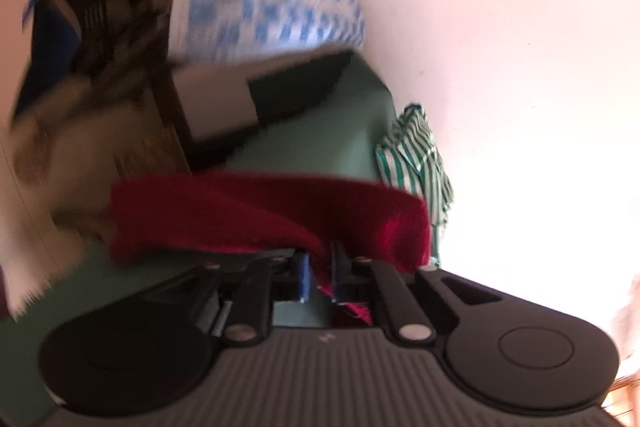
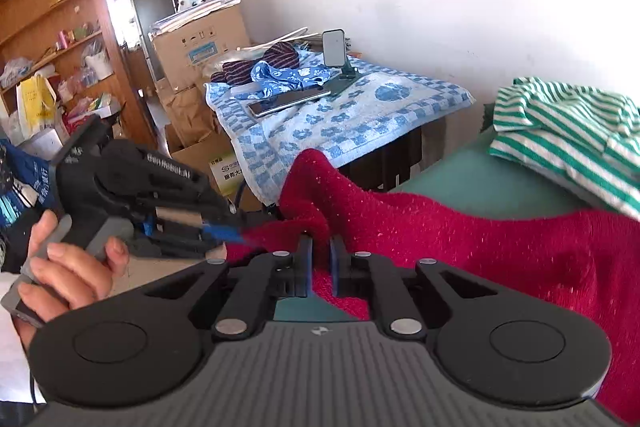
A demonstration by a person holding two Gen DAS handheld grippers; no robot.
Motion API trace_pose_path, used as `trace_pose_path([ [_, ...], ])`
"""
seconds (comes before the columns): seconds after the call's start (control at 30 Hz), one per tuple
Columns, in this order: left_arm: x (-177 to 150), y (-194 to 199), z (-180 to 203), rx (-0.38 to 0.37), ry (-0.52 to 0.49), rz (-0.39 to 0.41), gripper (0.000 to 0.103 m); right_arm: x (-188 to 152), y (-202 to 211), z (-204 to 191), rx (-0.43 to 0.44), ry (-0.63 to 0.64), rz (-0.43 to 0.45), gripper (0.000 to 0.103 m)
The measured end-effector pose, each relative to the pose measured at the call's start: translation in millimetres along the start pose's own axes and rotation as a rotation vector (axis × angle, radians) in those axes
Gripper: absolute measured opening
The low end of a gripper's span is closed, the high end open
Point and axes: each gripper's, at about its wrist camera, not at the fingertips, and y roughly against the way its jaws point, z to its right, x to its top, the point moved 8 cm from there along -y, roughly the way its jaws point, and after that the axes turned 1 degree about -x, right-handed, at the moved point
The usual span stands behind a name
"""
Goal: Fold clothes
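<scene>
Closest in the right wrist view, the right gripper (image 2: 321,263) has its two jaws drawn close together, pinching a fold of a red fuzzy garment (image 2: 460,227). The red fabric rises in a peak just above the jaws and spreads to the right, draped over a green surface (image 2: 472,183).

To the left in the same view, a person's hand (image 2: 68,267) holds the handle of the left gripper (image 2: 236,233), whose blue-tipped jaws meet the red fabric's left edge. The left wrist view, which is blurred, shows those jaws (image 1: 320,267) narrowly closed with the red garment (image 1: 264,215) caught between them and bunched across just in front.

Farther back on the green surface, at the right by the white wall, lies a green-and-white striped shirt (image 2: 572,131), also visible in the left wrist view (image 1: 420,155).

Beyond that, a blue-and-white patterned towel (image 2: 340,119) covers a separate table. On it rest a phone lying flat (image 2: 288,102), a phone upright in a stand (image 2: 335,47), and a small heap of clothes (image 2: 276,67). Cardboard boxes (image 2: 196,47) and wooden shelves (image 2: 60,39) stand behind.
</scene>
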Motion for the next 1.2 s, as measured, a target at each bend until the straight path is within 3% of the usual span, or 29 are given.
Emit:
trace_pose_path([
  [0.1,7,5,13,0.044,-0.093,0.019,0.0,-8,-5,-4,0.004,-0.013,-0.011,0.009],
  [0.2,10,11,41,0.14,-0.3,0.053,0.0,-18,-11,-10,0.029,-0.041,-0.069,0.018],
  [0.27,8,12,73,0.196,-0.497,0.071,0.0,-21,-2,-3,0.015,-0.102,-0.069,0.04],
  [0.3,6,12,92,0.211,-0.594,0.074,0.0,-22,6,2,0.0,-0.142,-0.056,0.045],
  [0.47,-32,-7,192,0.156,-0.982,0.075,0.0,-32,76,60,-0.119,-0.373,0.054,0.047],
  [0.57,-85,-33,238,0.091,-1.196,0.027,0.0,-52,130,103,-0.237,-0.498,0.112,0.047],
  [0.63,-135,-56,246,0.078,-1.332,-0.021,0.0,-68,167,132,-0.316,-0.59,0.153,0.048],
  [0.7,-191,-82,244,0.082,-1.458,-0.083,0.0,-91,205,158,-0.381,-0.681,0.199,0.05],
  [0.87,-329,-128,202,0.078,-1.734,-0.27,0.001,-136,252,189,-0.399,-0.767,0.228,0.053],
  [0.97,-367,-141,170,0.109,-1.786,-0.347,0.014,-157,269,202,-0.38,-0.798,0.226,0.056],
  [1.03,-374,-137,159,0.138,-1.796,-0.36,0.036,-159,261,203,-0.315,-0.8,0.209,0.057],
  [1.13,-377,-123,154,0.173,-1.824,-0.333,0.058,-157,247,199,-0.213,-0.785,0.181,0.057],
  [1.2,-379,-108,162,0.178,-1.84,-0.306,0.068,-147,234,193,-0.196,-0.723,0.153,0.058],
])
